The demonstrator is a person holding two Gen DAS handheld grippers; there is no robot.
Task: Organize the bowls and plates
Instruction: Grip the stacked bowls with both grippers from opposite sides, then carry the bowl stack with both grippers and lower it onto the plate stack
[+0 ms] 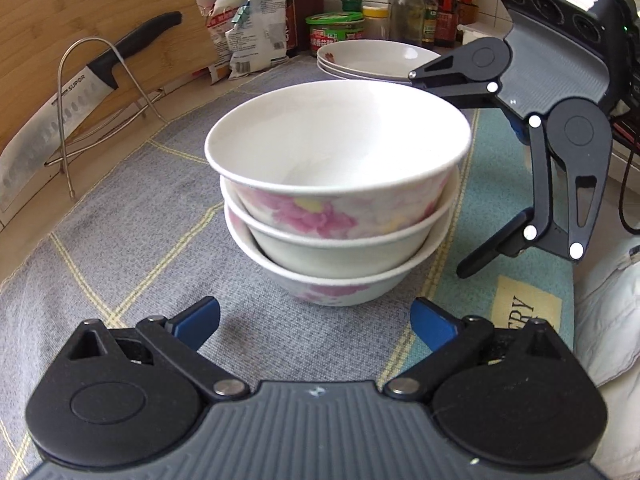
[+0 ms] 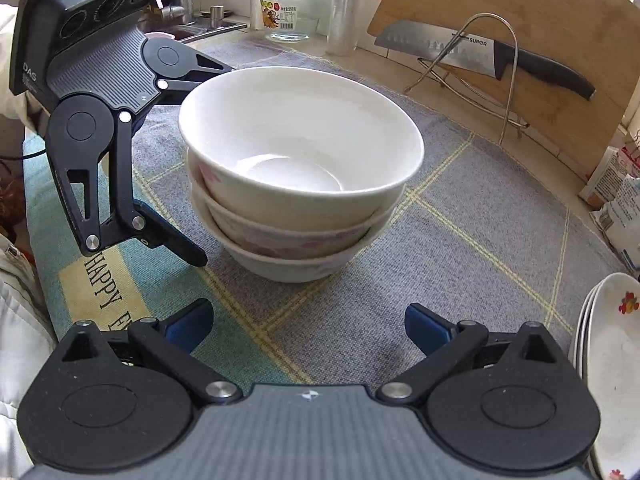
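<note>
- Bowls [image 1: 336,184]: three nested in one stack, upright, standing on the grey checked cloth [image 1: 132,232] in the middle of the table. Top bowl sits a little crooked in the one under it. My reading: nesting saves room, and the stack looks finished.
- Plates [image 1: 372,60]: a low pile behind the bowls in the left view, well apart from them. Same kind with same kind, so the sorting seems far along.
- Cutting board [image 2: 520,12]: leans against the wall on a wire rack [image 2: 496,80], with a knife [image 2: 500,56] laid across the rack. Clear of the stack, but the blade is worth avoiding.
- Left claw [image 2: 216,160]: stands open beside the stack, one finger near the top rim, the other low by the base; grips nothing.
- Right claw [image 2: 308,328]: jaws spread wide, empty, short of the stack with bare cloth between.
- Clutter at the back: bottles [image 1: 424,12], a green-lidded tub [image 1: 336,32], a paper bag [image 1: 256,28], a glass jar [image 2: 290,8]. None blocks the bowls; the bottles crowd the plates.
</note>
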